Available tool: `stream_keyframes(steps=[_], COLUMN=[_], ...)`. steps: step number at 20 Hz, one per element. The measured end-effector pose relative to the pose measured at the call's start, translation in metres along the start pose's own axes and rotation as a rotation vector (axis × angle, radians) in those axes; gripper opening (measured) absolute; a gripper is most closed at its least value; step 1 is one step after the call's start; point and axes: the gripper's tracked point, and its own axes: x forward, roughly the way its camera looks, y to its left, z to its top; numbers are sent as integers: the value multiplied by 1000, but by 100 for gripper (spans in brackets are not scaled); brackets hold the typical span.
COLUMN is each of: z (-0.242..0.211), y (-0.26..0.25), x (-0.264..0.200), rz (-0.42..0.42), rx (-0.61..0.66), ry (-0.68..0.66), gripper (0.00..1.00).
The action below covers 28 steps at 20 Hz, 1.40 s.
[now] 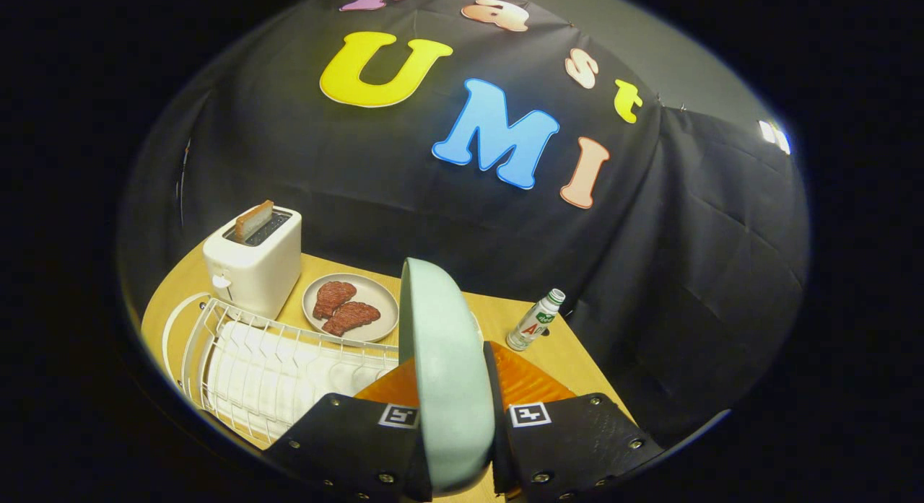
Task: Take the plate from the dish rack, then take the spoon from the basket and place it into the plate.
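white dish rack (274,366) at eight o'clock, its near end cut off. toaster (253,261) and grey plate of meat (351,308) behind it. gripper (451,431) clamped on pale green plate (444,366), held upright and edge-on between both fingers; its face unseen. bottle (534,321) at two o'clock.

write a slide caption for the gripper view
Gripper clamps pale green plate on edge, lifted above white dish rack.
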Motion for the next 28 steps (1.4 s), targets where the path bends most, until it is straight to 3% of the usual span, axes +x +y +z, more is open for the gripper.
stream_keyframes(steps=[7, 13, 21, 28], z=[-37, -104, -187, -238], y=[-34, -45, -22, 29], x=[-51, -81, -99, -98], rz=[16, 65, 204, 423], rx=[22, 20, 103, 385], ry=[-13, 52, 165, 305], gripper=[30, 30, 30, 30])
